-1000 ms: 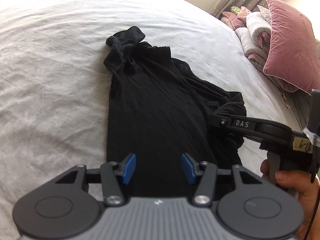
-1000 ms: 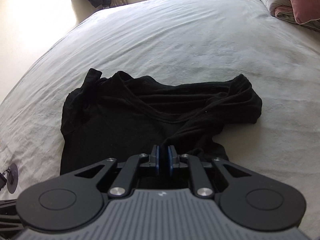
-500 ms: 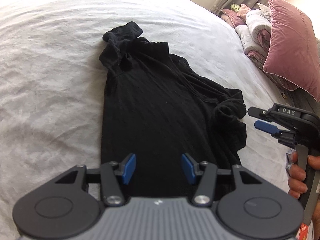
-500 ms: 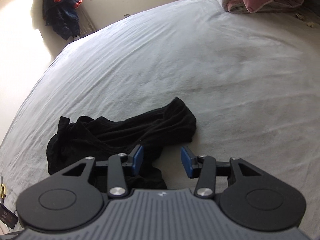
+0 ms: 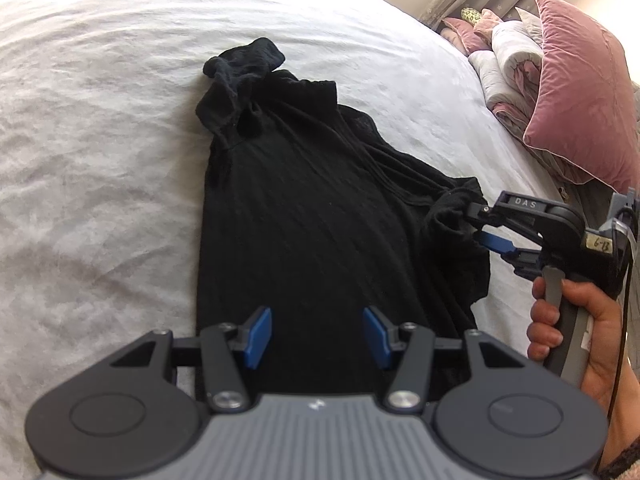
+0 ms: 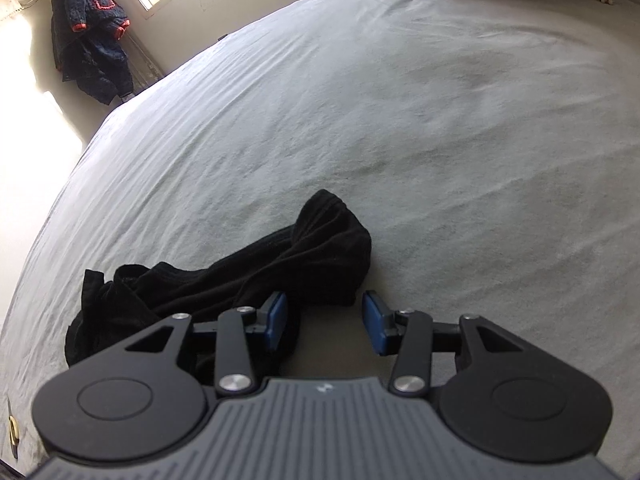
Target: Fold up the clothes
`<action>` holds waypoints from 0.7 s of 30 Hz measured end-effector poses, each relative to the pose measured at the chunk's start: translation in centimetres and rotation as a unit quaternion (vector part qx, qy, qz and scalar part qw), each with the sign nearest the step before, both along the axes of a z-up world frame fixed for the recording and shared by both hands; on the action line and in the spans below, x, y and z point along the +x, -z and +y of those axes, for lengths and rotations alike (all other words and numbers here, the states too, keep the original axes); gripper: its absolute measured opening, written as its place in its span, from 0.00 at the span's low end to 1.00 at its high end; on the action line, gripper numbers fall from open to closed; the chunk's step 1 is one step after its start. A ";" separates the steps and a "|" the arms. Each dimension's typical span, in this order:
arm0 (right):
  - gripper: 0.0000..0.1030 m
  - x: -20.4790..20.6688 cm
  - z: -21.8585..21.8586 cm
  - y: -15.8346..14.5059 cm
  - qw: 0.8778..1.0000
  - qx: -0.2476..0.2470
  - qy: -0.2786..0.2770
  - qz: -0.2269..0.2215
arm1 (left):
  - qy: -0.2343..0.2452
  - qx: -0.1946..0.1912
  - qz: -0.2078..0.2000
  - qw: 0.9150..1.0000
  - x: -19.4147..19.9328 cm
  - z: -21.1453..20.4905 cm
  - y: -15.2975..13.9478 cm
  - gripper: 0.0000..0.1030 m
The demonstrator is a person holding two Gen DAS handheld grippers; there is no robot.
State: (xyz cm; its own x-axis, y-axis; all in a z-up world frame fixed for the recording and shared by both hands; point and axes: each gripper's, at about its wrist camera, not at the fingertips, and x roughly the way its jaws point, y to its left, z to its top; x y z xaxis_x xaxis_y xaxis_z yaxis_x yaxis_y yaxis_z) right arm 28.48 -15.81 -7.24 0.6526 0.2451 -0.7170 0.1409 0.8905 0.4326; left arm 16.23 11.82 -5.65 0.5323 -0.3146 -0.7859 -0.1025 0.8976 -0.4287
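A black shirt (image 5: pixel 304 220) lies lengthwise on the white bed sheet (image 5: pixel 100 140), its far sleeve crumpled at the top. My left gripper (image 5: pixel 316 320) hovers open over the near hem, with nothing between its blue pads. My right gripper (image 5: pixel 478 224), held by a hand (image 5: pixel 560 320), is at the bunched right sleeve. In the right wrist view the right gripper (image 6: pixel 324 312) stands open. The sleeve's end (image 6: pixel 312 256) lies just ahead of its pads, with fabric beside the left pad and no pinch on it.
Pink cushions (image 5: pixel 580 92) and a rolled duvet (image 5: pixel 508 52) are piled at the bed's right end. A dark jacket (image 6: pixel 92 40) hangs by the window beyond the bed. Bare sheet (image 6: pixel 440 120) stretches away past the sleeve.
My right gripper went from shut over the shirt to open, swung off to the right, rolled, and now sits at the bunched right sleeve. My left gripper stayed where it was.
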 end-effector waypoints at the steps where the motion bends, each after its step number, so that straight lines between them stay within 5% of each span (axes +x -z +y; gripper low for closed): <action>1: 0.45 0.3 0.2 0.0 1.000 0.005 -0.002 -0.001 | 0.000 0.000 0.000 1.000 0.0 0.1 0.0 0.51; 5: 0.42 1.2 1.9 0.6 1.000 0.002 -0.024 -0.005 | -0.003 0.000 0.003 1.000 0.2 0.2 0.2 0.51; 7: 0.20 1.3 2.8 0.8 0.999 -0.013 -0.041 -0.007 | -0.004 0.002 0.005 1.000 0.4 0.2 0.4 0.51; 10: 0.09 1.2 3.4 0.7 0.998 -0.037 -0.057 -0.011 | -0.005 0.006 0.005 1.000 0.5 0.1 0.6 0.51; 21: 0.08 0.9 -0.5 -2.2 0.996 -0.074 -0.039 -0.029 | -0.001 0.013 0.002 1.000 0.6 0.0 0.6 0.51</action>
State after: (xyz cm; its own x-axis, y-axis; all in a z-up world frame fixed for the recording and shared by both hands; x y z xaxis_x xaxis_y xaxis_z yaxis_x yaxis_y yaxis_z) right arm 29.41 -16.27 -5.03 0.6771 0.1898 -0.7110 0.0483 0.9526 0.3003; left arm 16.82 11.86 -6.24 0.5306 -0.2935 -0.7952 -0.1060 0.9078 -0.4057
